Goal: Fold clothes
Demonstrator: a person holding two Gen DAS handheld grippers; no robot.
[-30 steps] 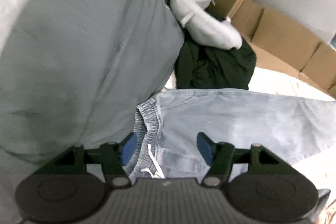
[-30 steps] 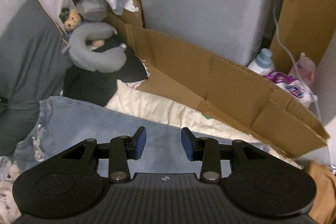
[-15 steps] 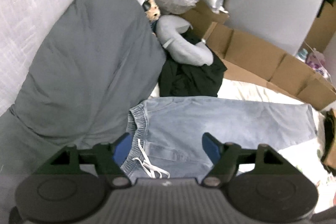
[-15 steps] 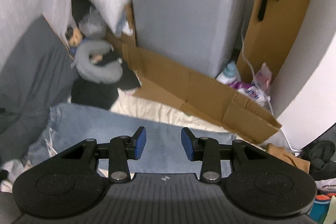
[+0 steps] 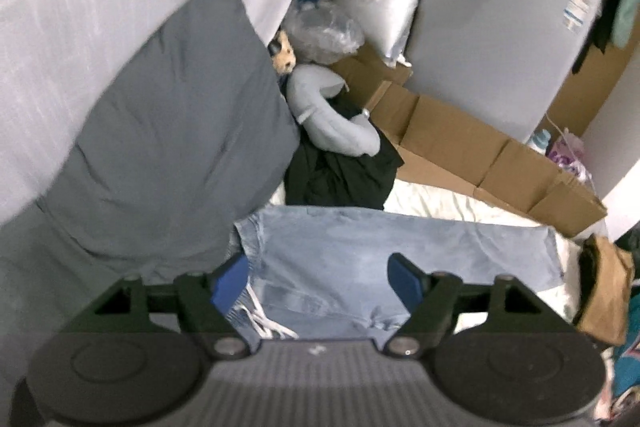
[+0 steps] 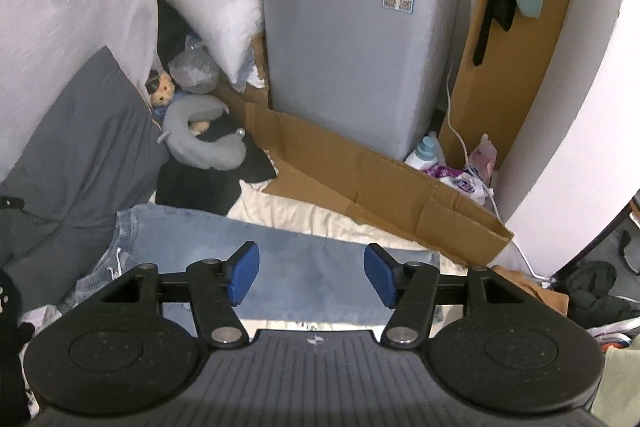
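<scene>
Light blue jeans (image 5: 360,251) lie flat across a cream sheet (image 5: 440,201), with the elastic waist and white drawstring (image 5: 260,319) at the left and the leg ends at the right. My left gripper (image 5: 318,281) hangs well above the waist end; its jaws are opening and nothing is between the blue pads. The same jeans (image 6: 280,259) show in the right wrist view. My right gripper (image 6: 312,277) hovers over their middle, jaws opening, empty too.
A large grey pillow (image 5: 172,155) leans at the left. A grey neck pillow (image 5: 332,123) rests on a black garment (image 5: 340,179) behind the jeans. Flattened cardboard (image 6: 360,179) and a grey washing machine (image 6: 352,27) stand at the back. Bottles (image 6: 428,151) and more clothes (image 6: 592,287) lie right.
Both grippers have risen away from the jeans, so more of the room shows. Both sets of jaws stand wider than before. The jeans stay flat.
</scene>
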